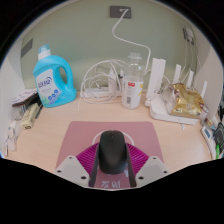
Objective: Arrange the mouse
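A black mouse (111, 160) sits between my gripper's (111, 148) two magenta ribbed pads (88, 160), its nose pointing away from me. Both pads press on its sides, so the gripper is shut on it. Under and ahead of the mouse lies a dusty-pink rectangular mouse mat (82, 131) on the beige table. Whether the mouse rests on the mat or hangs just above it cannot be told.
Along the back wall stand a blue detergent bottle (52, 78), a tangle of white cables (98, 80), a clear bottle with a red label (133, 82), a white antenna device (164, 84) and a box of small items (186, 100). Clutter (24, 116) lies left.
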{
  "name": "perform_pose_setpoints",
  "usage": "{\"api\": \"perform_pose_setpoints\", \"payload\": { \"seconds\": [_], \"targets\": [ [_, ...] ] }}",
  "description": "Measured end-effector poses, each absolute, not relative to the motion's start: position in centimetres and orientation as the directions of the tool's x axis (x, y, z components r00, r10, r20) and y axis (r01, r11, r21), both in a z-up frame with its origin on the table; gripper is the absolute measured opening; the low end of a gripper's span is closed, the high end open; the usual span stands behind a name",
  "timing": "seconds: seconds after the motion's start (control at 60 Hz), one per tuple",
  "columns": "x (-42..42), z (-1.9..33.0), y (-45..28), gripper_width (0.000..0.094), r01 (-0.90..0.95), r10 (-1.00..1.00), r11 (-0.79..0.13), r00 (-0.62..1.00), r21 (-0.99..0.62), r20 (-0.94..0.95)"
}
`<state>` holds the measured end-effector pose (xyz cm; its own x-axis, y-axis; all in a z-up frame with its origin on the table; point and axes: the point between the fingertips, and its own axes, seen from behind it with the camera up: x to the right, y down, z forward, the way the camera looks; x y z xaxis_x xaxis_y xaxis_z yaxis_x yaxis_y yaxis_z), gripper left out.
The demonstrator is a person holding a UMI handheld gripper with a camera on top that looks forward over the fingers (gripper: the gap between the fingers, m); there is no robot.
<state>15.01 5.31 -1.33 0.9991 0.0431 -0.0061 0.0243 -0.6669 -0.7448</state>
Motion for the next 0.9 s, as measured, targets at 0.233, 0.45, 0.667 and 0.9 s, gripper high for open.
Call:
{"api": "perform_pose_setpoints", "payload": {
  "seconds": [0.233,0.45,0.667,0.9],
  "targets": [
    [15.5,2.3,3.6,0.0829,0.039,0.018,-0.66,0.999,-0.75,0.036],
    [14.6,10.3,-2.6,0.0859,0.016,-0.042,-0.589,0.998,-0.808,0.051],
    [13.7,15.0,-12.1,0.0852,0.038,-0.073,-0.557,0.993,-0.83,0.094],
    [12.9,17.2,-18.7,0.085,0.042,-0.08,-0.539,0.992,-0.841,0.1]
  ]
}}
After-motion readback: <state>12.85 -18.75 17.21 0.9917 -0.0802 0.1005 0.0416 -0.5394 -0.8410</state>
